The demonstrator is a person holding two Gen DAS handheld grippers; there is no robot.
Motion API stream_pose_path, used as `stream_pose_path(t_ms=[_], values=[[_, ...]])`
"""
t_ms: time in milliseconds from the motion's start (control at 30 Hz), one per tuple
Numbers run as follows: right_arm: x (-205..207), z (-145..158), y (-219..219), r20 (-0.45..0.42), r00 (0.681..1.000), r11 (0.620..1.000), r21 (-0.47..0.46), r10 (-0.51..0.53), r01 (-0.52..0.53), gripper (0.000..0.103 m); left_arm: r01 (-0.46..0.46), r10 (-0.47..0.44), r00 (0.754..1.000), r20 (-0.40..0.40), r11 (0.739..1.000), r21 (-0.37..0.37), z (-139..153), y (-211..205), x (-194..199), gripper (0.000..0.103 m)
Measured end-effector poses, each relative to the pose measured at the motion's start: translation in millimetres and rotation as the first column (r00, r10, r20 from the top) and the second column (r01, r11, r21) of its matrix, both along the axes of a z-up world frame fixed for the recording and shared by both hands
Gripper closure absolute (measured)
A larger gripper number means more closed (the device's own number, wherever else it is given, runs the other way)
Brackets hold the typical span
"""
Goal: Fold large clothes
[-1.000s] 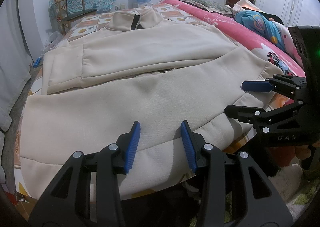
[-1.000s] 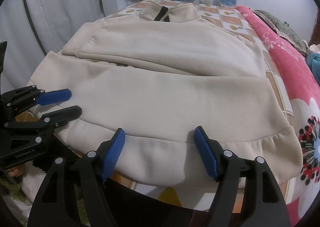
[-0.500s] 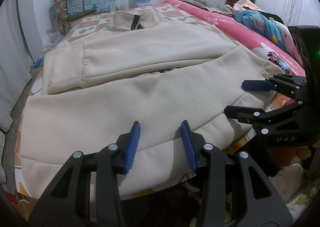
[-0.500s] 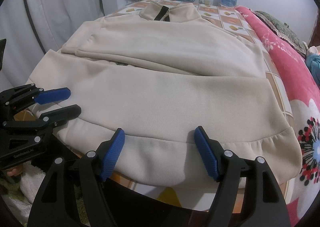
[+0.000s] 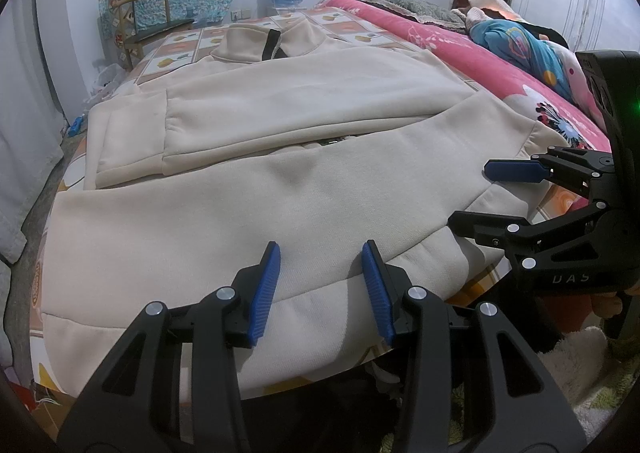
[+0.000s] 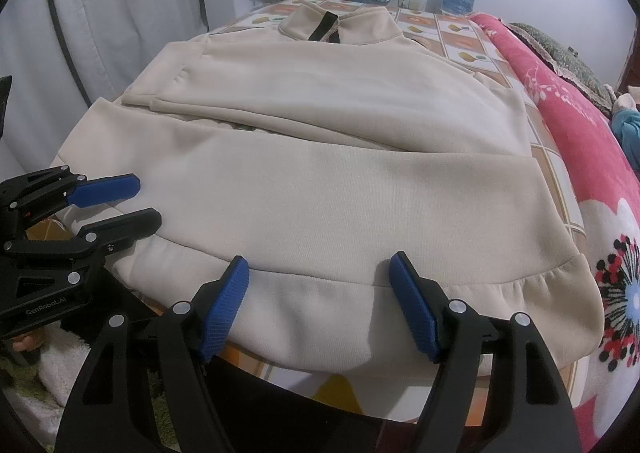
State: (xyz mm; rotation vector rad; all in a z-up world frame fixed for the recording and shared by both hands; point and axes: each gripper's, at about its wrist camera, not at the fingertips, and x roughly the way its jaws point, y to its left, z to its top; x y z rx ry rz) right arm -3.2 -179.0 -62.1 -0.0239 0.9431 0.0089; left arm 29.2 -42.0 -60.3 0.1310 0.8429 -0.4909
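Cream sweatshirt [image 5: 224,213] lies flat on the bed [image 5: 448,53], collar far, both sleeves folded across the chest, ribbed hem nearest. Left gripper [image 5: 320,277] and right gripper [image 6: 320,293] gape above the hem, gripping nothing.

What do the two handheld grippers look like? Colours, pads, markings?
Both match: the left gripper and right gripper have matte black angular frames with triangular cut-outs and silver round pivot screws. Each finger carries a blue ribbed pad. The left gripper's body reads "GenRobot.AI" in the right wrist view; the right one shows "DAS" and a green light in the left wrist view. No cables or sleeves visible.
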Motion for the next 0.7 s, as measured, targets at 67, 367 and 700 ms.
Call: stream_pose_path(t_ms=[67, 367, 700], values=[[-0.1, 0.0, 0.1, 0.0, 1.0, 1.0, 0.0, 0.0, 0.0, 0.032, -0.001, 0.001, 1.0, 0.0, 1.0, 0.0, -0.3, 0.5, 0.3, 0.061], [0.4, 1.7, -3.3, -0.007, 1.0, 1.0, 0.028, 0.002, -0.002, 0.032, -0.024, 0.025, 1.0, -0.009, 1.0, 0.01, 1.0, 8.8, 6.2, 0.046], [26.9, 62.8, -31.5, 0.037, 0.996, 0.985, 0.148, 0.081, -0.086, 0.032, -0.08, 0.079, 0.997, 0.023, 0.996, 0.04, 64.6, 45.1, 51.3, 0.034]])
